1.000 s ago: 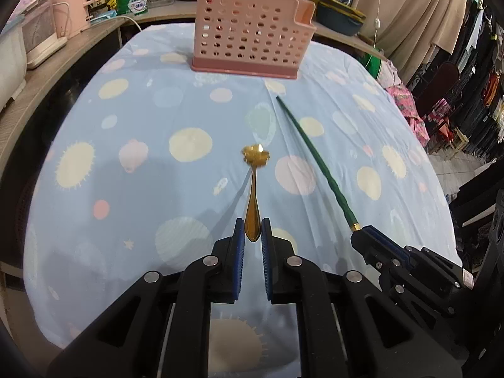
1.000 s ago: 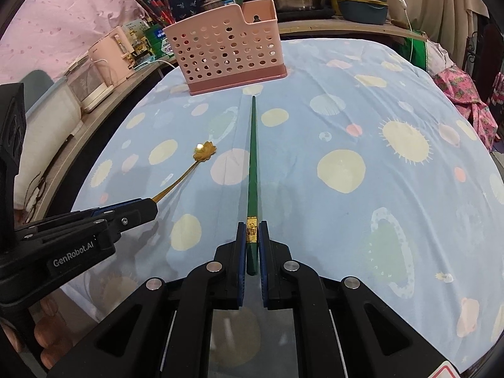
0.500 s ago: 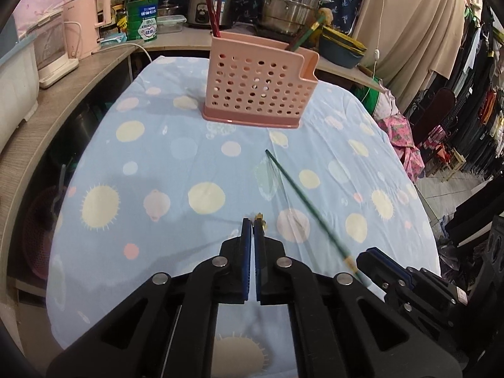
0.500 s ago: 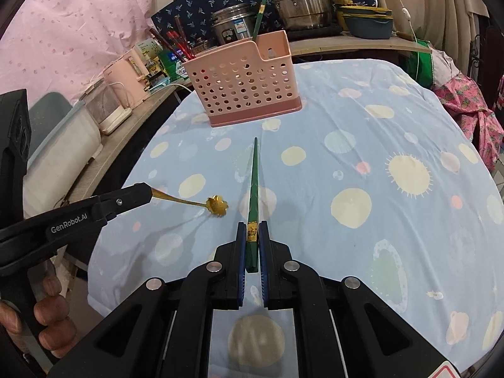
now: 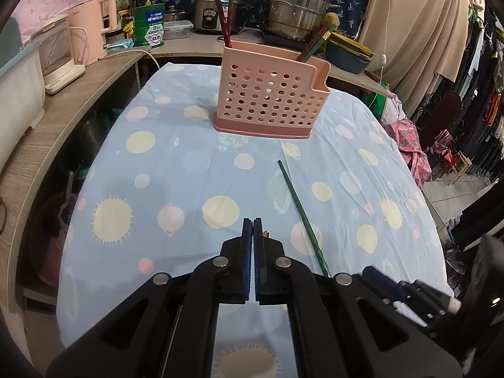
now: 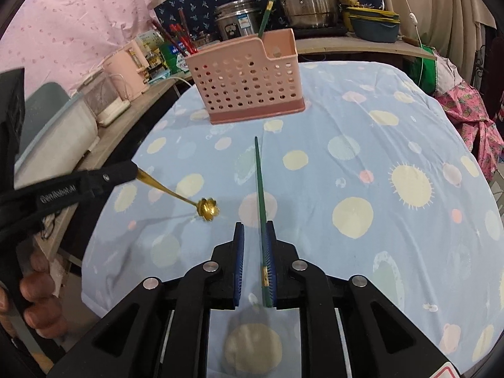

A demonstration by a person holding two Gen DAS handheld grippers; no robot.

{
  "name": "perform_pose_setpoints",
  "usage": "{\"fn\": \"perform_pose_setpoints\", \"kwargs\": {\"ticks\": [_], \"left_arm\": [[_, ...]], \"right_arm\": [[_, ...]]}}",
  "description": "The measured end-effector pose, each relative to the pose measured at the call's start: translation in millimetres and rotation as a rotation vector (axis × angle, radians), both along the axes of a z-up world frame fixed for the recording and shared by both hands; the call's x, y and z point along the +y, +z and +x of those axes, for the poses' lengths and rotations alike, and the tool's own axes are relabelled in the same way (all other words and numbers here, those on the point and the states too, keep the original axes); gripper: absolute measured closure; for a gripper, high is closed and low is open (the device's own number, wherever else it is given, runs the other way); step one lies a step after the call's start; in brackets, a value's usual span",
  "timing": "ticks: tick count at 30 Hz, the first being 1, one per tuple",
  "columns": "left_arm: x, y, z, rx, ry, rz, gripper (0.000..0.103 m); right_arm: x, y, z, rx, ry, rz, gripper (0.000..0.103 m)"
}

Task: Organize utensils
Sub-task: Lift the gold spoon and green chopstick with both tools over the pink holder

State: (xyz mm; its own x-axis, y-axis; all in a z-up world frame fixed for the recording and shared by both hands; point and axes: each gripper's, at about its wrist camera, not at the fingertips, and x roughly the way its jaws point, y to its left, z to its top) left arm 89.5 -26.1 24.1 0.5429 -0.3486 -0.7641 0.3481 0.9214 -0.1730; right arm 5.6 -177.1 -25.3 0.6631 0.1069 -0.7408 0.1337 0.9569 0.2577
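A pink perforated utensil holder [image 5: 271, 97] stands at the far end of the table; it also shows in the right wrist view [image 6: 249, 82], with red and green chopsticks in it. My left gripper [image 5: 253, 230] is shut on a gold flower-bowled spoon [image 6: 206, 209] and holds it above the cloth; its own view shows only a sliver of gold. My right gripper [image 6: 253, 236] has its jaws parted, and the green chopstick [image 6: 260, 195] lies against the right pad. The chopstick also shows in the left wrist view [image 5: 299, 211].
A blue cloth with yellow dots [image 5: 176, 170] covers the table. A wooden counter [image 5: 63, 110] on the left carries a pink kettle and appliances. Steel pots [image 5: 296, 9] and a rice cooker stand behind the holder. Clothes hang at the right.
Both grippers have risen and pulled back from the table. The spoon has come up off the cloth in the left gripper. The right jaws have parted around the green chopstick.
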Motion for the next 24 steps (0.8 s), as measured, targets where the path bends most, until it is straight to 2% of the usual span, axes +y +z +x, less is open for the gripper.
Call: {"fn": "perform_pose_setpoints", "kwargs": {"ticks": [5, 13, 16, 17, 24], "left_arm": [[-2, 1, -1, 0.0, -0.007, -0.001, 0.102], [-4, 1, -3, 0.0, -0.011, 0.003, 0.102], [-5, 1, -4, 0.0, -0.013, 0.003, 0.102], [-5, 1, -4, 0.001, -0.014, 0.003, 0.102], [-5, 12, -8, -0.017, -0.026, -0.004, 0.102]], "right_arm": [[0, -29, 0, 0.076, 0.005, 0.001, 0.083], [9, -49, -1, 0.123, 0.035, -0.02, 0.083], [9, -49, -2, 0.119, 0.034, -0.045, 0.09], [8, -48, -2, 0.12, 0.033, -0.044, 0.095], [3, -26, -5, 0.069, 0.026, -0.029, 0.096]]}}
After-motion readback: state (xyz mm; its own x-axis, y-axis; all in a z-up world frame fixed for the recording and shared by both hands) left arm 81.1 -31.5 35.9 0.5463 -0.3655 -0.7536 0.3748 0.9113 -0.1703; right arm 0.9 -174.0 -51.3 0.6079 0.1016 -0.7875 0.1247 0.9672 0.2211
